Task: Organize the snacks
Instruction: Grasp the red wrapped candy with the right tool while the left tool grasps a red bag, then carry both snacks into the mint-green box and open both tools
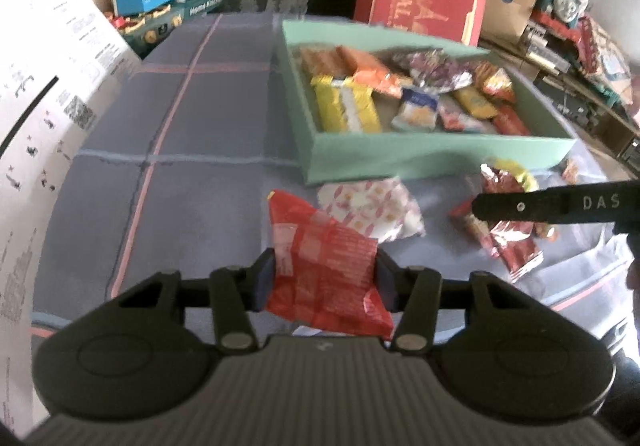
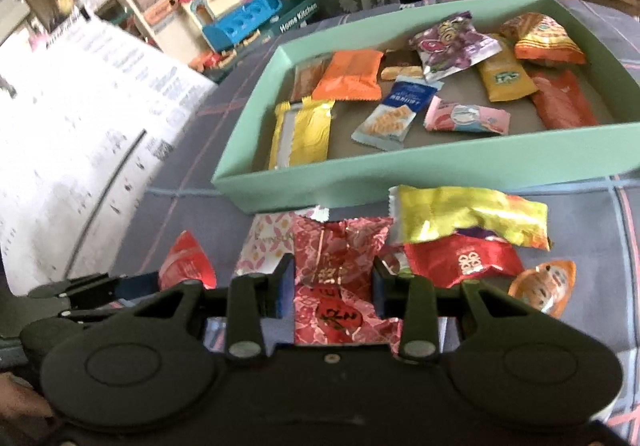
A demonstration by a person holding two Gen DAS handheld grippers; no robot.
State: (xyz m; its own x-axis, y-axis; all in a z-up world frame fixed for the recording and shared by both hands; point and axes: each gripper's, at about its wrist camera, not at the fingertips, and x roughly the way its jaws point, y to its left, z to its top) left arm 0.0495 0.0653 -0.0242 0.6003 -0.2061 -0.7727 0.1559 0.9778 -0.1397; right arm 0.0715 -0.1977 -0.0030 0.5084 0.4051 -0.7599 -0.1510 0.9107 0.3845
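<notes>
Item, left gripper (image 1: 324,278): I have it clenched on a red packet (image 1: 320,266), pinched crosswise between the jaws for carrying. Item, right gripper (image 2: 332,286): clamped across a red patterned packet (image 2: 340,270). Beyond both sets of jaws sits the green box (image 2: 360,170), where I judge each belongs; loose snacks lie between.

home, toy kitchen set (image 2: 224,6) behind
</notes>
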